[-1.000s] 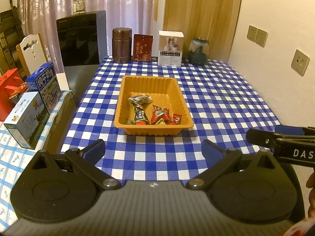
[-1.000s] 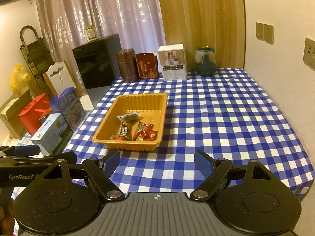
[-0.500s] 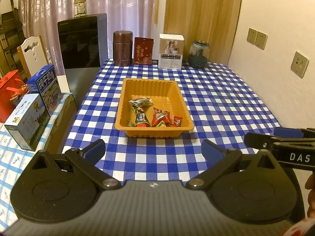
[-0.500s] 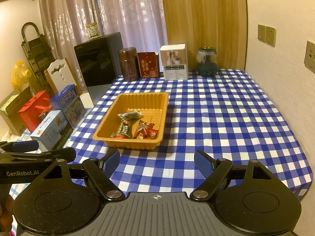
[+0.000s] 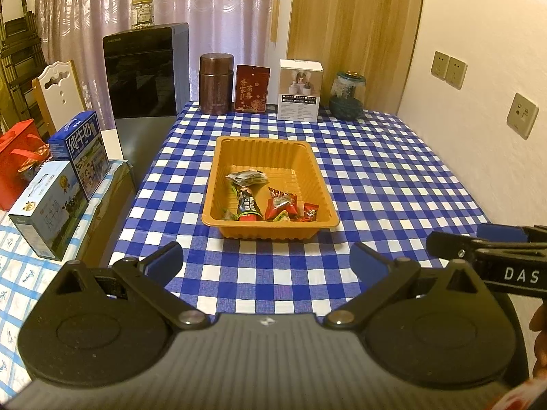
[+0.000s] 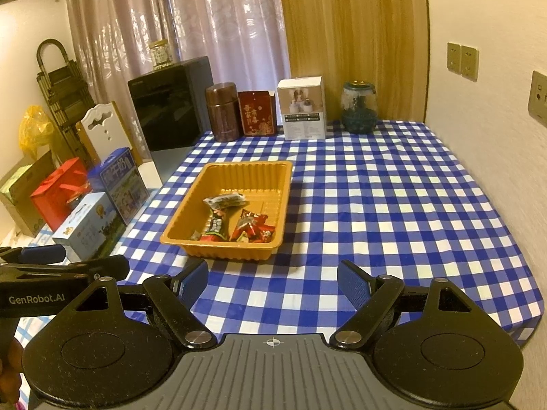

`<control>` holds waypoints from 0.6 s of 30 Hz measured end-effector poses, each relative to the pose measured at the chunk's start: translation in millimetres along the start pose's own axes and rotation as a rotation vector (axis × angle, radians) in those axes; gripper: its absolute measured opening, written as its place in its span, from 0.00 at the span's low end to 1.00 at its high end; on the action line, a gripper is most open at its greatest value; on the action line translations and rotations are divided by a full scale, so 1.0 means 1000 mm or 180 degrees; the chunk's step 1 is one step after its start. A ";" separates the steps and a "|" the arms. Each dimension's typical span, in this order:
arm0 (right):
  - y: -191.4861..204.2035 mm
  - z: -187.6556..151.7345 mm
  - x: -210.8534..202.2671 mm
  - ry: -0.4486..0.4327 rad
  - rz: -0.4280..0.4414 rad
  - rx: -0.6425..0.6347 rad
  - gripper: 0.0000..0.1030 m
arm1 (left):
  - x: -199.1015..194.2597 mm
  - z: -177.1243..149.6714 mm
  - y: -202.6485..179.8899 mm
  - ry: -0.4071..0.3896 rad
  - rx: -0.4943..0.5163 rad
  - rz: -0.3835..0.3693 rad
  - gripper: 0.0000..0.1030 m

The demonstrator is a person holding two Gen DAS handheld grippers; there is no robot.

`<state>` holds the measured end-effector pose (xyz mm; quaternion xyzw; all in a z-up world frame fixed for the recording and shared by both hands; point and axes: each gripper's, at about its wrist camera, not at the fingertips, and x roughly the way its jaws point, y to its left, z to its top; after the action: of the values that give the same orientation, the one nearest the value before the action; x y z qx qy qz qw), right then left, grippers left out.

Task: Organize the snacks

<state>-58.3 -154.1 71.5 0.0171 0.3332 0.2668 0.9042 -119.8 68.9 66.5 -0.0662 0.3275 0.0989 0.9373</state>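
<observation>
progress: wrapped snack packets all in ribbed orange plastic tray; checked counter otherwise snack-free | left gripper, right gripper: jaws wide apart, holding nothing

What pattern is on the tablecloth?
A blue and white check; the tablecloth shows best in the right wrist view.

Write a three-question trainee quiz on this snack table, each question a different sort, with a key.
1. True or false: all the snack packets lie inside the orange tray.
2. What stands right of the brown canister at the far edge? A) red box B) kettle C) bowl
3. Fill in: the left tongs and right tongs are both ____ and empty.

Key: 1 true; 2 A; 3 open.
</observation>
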 end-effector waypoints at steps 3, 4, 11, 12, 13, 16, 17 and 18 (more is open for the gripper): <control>0.000 0.000 0.000 -0.0001 0.0000 0.0001 0.80 | 0.000 0.000 0.000 -0.0002 0.0002 0.0004 1.00; 0.000 0.000 0.000 -0.0001 -0.0001 0.0000 0.80 | 0.000 0.000 0.000 -0.0002 0.0002 -0.0002 1.00; 0.001 0.002 0.000 -0.0007 -0.0008 0.0005 0.80 | 0.000 0.000 0.000 -0.0007 -0.0001 0.0000 1.00; 0.001 0.002 0.000 -0.0006 -0.0007 0.0005 0.80 | 0.000 0.000 0.000 -0.0007 -0.0006 0.0003 1.00; 0.001 0.002 0.000 -0.0007 -0.0007 0.0001 0.80 | 0.000 0.000 0.000 -0.0007 -0.0008 0.0002 1.00; 0.001 0.002 0.000 -0.0007 -0.0007 0.0006 0.80 | 0.000 0.000 0.000 -0.0006 -0.0006 0.0004 1.00; 0.001 0.002 0.000 -0.0006 -0.0010 0.0004 0.80 | 0.000 0.000 0.000 -0.0005 -0.0009 0.0003 1.00; 0.001 0.002 0.000 -0.0006 -0.0010 0.0005 0.80 | 0.000 0.000 0.000 -0.0004 -0.0009 0.0002 1.00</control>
<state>-57.7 -152.9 73.1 0.0175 0.3326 0.2651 0.9049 -120.1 69.1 66.3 -0.0673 0.3267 0.0996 0.9374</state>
